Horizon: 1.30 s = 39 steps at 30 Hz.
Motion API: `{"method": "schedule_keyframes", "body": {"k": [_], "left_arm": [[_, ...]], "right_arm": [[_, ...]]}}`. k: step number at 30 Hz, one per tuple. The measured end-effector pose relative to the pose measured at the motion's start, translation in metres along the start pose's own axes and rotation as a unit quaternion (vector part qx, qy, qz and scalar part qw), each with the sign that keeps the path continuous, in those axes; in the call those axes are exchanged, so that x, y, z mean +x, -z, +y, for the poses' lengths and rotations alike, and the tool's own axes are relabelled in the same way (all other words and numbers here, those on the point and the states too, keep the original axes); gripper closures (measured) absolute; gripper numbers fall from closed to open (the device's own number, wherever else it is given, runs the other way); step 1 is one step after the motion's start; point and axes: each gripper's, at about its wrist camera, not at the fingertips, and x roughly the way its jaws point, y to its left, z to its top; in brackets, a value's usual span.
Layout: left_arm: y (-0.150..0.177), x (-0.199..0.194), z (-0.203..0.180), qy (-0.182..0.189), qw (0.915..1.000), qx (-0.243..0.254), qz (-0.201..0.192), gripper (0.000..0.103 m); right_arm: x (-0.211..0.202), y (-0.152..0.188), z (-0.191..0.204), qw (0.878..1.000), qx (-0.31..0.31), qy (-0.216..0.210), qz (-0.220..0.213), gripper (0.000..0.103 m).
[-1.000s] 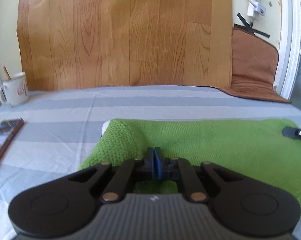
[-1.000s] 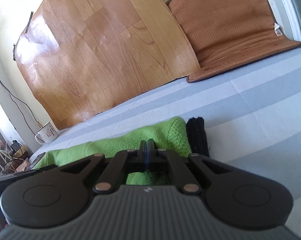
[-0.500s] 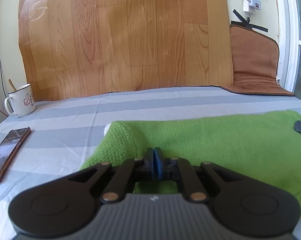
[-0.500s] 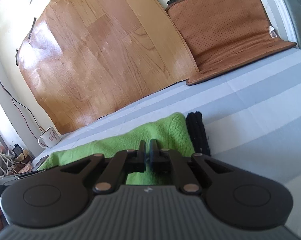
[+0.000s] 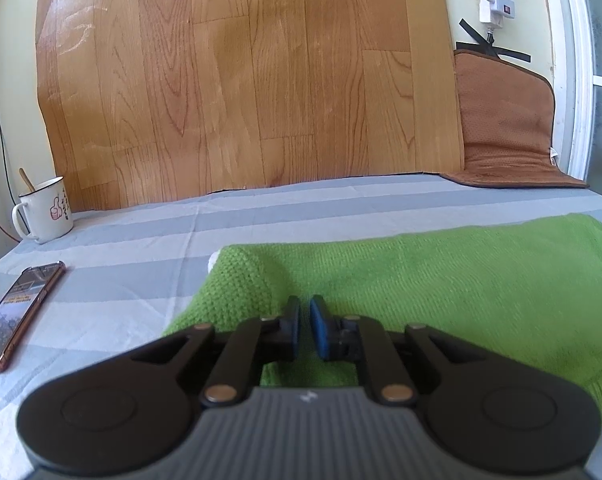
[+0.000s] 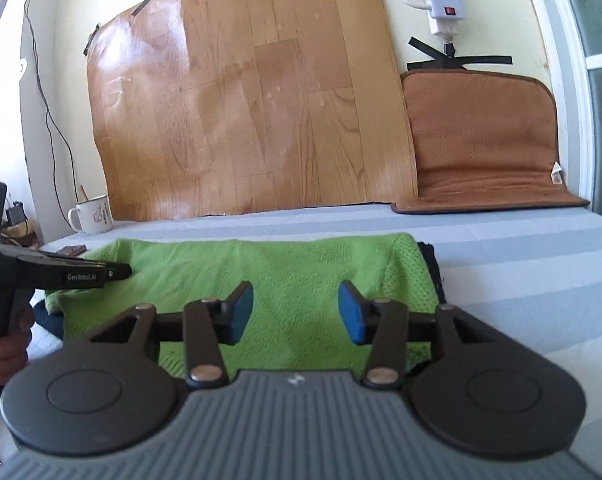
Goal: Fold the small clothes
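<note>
Covering the surface, a grey-and-white striped sheet (image 5: 133, 248) runs back to a wood-grain vinyl panel (image 5: 241, 80) on the wall, with a brown perforated mat (image 6: 481, 140) beside it. Green knit garment (image 6: 261, 280) lies folded flat on the sheet, a dark layer (image 6: 431, 268) showing along its right edge. Right gripper (image 6: 296, 312) hovers at the garment's near edge, jaws opening and well apart, blue pads clear of the knit, nothing between them. Left gripper (image 5: 304, 328) sits at the garment's near left part, jaws opening, only a narrow slit between pads, no cloth visibly pinched. Enamel mug (image 5: 45, 210) stands far left; phone (image 5: 19, 312) lies nearer, well apart from the garment.
</note>
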Motion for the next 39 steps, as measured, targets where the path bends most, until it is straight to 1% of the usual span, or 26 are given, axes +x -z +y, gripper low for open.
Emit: {"method": "schedule_keyframes", "body": {"k": [4,5,7,8,9,12,25,28,29,30,31,33,34,35,36,37,39], "left_arm": [[0.002,-0.003,-0.001,0.007,0.9999,0.007,-0.006,0.083],[0.002,-0.004,-0.002,0.009,0.9999,0.009,-0.008,0.078],[0.002,-0.005,-0.002,0.013,0.9998,0.013,-0.012,0.067],[0.001,-0.006,-0.002,0.015,0.9997,0.015,-0.015,0.055],[0.002,-0.007,-0.003,0.016,0.9996,0.018,-0.018,0.049],[0.002,-0.009,-0.006,0.015,0.9993,0.026,-0.023,0.046],[0.001,-0.009,-0.006,0.017,0.9993,0.025,-0.021,0.045],[0.0,-0.013,-0.002,0.027,0.9992,0.017,-0.023,0.043],[-0.001,-0.016,0.002,0.041,0.9989,0.007,-0.022,0.035],[-0.002,-0.021,0.008,0.059,0.998,-0.007,-0.022,0.021],[-0.004,-0.029,0.017,0.072,0.9968,-0.021,-0.029,0.016],[-0.01,-0.046,0.039,0.072,0.9946,-0.045,-0.059,0.002],[-0.015,-0.053,0.052,0.07,0.9932,-0.059,-0.072,0.001],[-0.021,-0.057,0.066,0.069,0.9916,-0.074,-0.079,0.0],[-0.027,-0.057,0.08,0.07,0.9906,-0.088,-0.077,0.0],[-0.033,-0.053,0.093,0.074,0.9899,-0.101,-0.067,0.0],[-0.04,-0.036,0.113,0.1,0.987,-0.121,-0.032,0.0]], "right_arm": [[0.001,0.0,-0.009,1.0,0.031,-0.005,0.004,0.051],[-0.001,0.001,-0.009,0.999,0.035,-0.008,0.004,0.05],[-0.002,0.002,-0.009,0.999,0.04,-0.011,0.005,0.05],[-0.002,0.002,-0.01,0.999,0.04,-0.013,0.004,0.049],[-0.003,0.003,-0.009,0.999,0.04,-0.012,0.003,0.049],[-0.003,0.003,-0.008,0.999,0.041,-0.015,0.002,0.047],[-0.002,0.004,-0.01,0.999,0.047,-0.014,0.001,0.045],[-0.002,0.003,-0.01,0.999,0.048,-0.013,0.002,0.045],[-0.003,0.002,-0.011,0.999,0.051,-0.013,0.002,0.045],[-0.005,0.001,-0.012,0.998,0.055,-0.014,0.001,0.045],[-0.008,-0.002,-0.016,0.998,0.06,-0.019,-0.001,0.045],[-0.017,-0.008,-0.028,0.997,0.076,-0.018,-0.017,0.038],[-0.022,-0.013,-0.038,0.996,0.088,-0.011,-0.028,0.03],[-0.025,-0.017,-0.049,0.994,0.104,-0.006,-0.035,0.025],[-0.025,-0.023,-0.063,0.992,0.122,-0.004,-0.034,0.024],[-0.022,-0.027,-0.077,0.989,0.142,-0.003,-0.028,0.023],[-0.01,-0.033,-0.104,0.982,0.186,-0.007,-0.002,0.02]]}}
